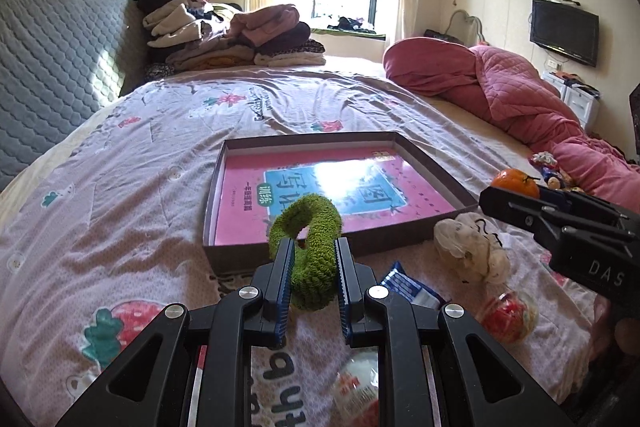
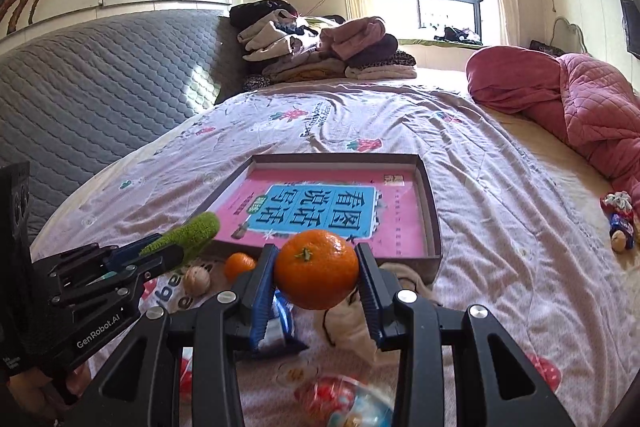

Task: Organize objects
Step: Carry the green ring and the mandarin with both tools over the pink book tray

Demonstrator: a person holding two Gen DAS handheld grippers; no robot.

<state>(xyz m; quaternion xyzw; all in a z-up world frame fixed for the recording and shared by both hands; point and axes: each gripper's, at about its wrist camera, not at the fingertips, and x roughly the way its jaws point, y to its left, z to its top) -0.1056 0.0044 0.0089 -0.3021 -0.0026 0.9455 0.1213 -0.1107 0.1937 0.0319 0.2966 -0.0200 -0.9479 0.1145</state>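
1. Left gripper: the black two-finger tool with blue ribbed pads is clamped on a fuzzy green knitted fabric ring. The jaws stand narrow, both pads pressed into the lower part of the ring. The upper part of the ring rises clear of the fingertips, in front of the near wall of the tray.
2. Right gripper: the jaws stand about half open and grip a round orange mandarin with a green stem scar. One pad bears on each side of the fruit, which is held above the bedding.
3. Tray: a shallow dark brown rectangular cardboard box lid lies flat on the bed. A pink workbook with a blue title panel lies inside it. Both held items are near the front edge of the tray, outside it.
4. Bedding: a pale lilac sheet with strawberry print covers the bed.
5. Loose items on the sheet, near the front of the tray:
   - a second, smaller mandarin;
   - a walnut just beside it;
   - a cream fabric pouch with dark cord;
   - a blue-and-white foil packet;
   - a clear wrapper with red contents.
6. Background: folded clothes are stacked at the head of the bed; a pink quilted blanket lies bunched at the right.
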